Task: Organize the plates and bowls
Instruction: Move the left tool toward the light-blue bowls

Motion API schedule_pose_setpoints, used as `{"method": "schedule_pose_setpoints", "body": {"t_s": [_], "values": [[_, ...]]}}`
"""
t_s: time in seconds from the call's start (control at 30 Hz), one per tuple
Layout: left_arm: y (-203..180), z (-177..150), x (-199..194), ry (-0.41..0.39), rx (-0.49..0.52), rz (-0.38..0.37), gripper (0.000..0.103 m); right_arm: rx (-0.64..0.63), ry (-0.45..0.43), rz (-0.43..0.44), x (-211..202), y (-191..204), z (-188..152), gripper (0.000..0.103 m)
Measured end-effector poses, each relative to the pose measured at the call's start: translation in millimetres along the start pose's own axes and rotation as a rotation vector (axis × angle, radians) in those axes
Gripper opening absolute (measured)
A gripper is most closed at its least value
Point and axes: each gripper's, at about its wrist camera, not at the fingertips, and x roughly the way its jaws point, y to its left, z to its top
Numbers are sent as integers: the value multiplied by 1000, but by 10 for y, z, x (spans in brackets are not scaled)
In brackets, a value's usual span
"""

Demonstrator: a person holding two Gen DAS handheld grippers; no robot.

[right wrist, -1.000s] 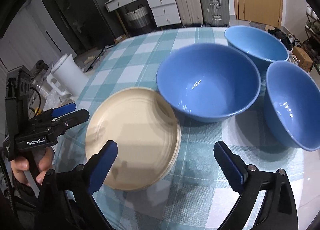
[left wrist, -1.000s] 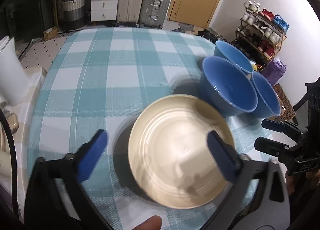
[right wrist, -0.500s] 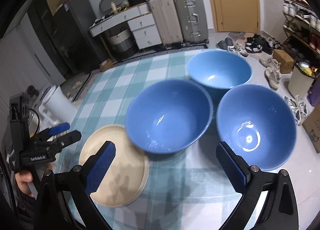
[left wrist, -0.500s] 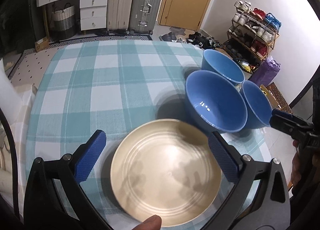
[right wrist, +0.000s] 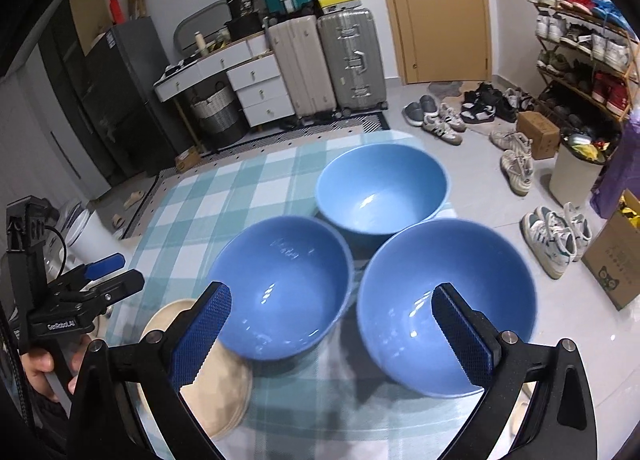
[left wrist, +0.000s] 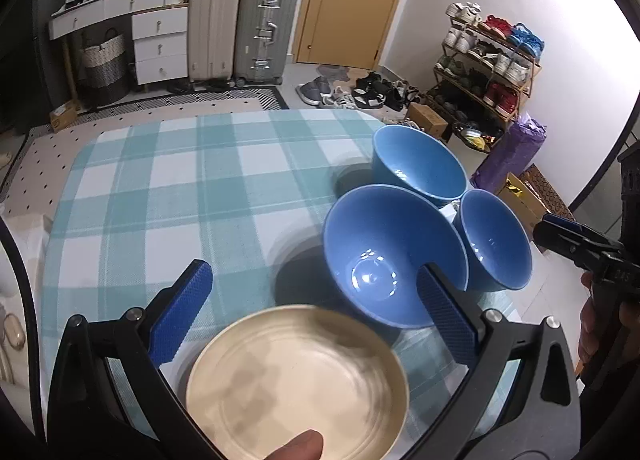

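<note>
A cream plate (left wrist: 296, 380) lies at the near edge of the checked tablecloth (left wrist: 180, 188), under my open left gripper (left wrist: 312, 304), which hovers above it and holds nothing. Three blue bowls stand upright in a cluster to its right: a near one (left wrist: 396, 256), a far one (left wrist: 418, 164) and a right one (left wrist: 496, 244). In the right wrist view my open right gripper (right wrist: 332, 324) hangs empty above the near bowl (right wrist: 284, 288) and the right bowl (right wrist: 444, 300), with the far bowl (right wrist: 382, 188) behind. The cream plate (right wrist: 216, 380) shows at lower left, partly hidden.
A white jug (right wrist: 92, 232) stands off the table's left side. Suitcases (left wrist: 240, 28), white drawers (left wrist: 160, 44) and a shoe rack (left wrist: 492, 60) line the room behind. Shoes (right wrist: 556, 236) and a cardboard box (right wrist: 612, 256) lie on the floor to the right. The right bowl sits near the table's right edge.
Both grippers have drawn back and up from the table. The plate has slid lower in the left view, and the bowls now fill the right view. Nothing was gripped.
</note>
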Motion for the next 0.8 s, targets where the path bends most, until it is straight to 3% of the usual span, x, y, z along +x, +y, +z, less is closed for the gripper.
{"method": "schedule_pose_setpoints", "body": {"t_s": [0.43, 0.8], "values": [[-254, 308, 314, 26, 14, -22, 102, 33, -39, -39, -129, -471, 292, 102], [-461, 605, 590, 30, 38, -23, 102, 53, -21, -25, 95, -594, 604, 102]]}}
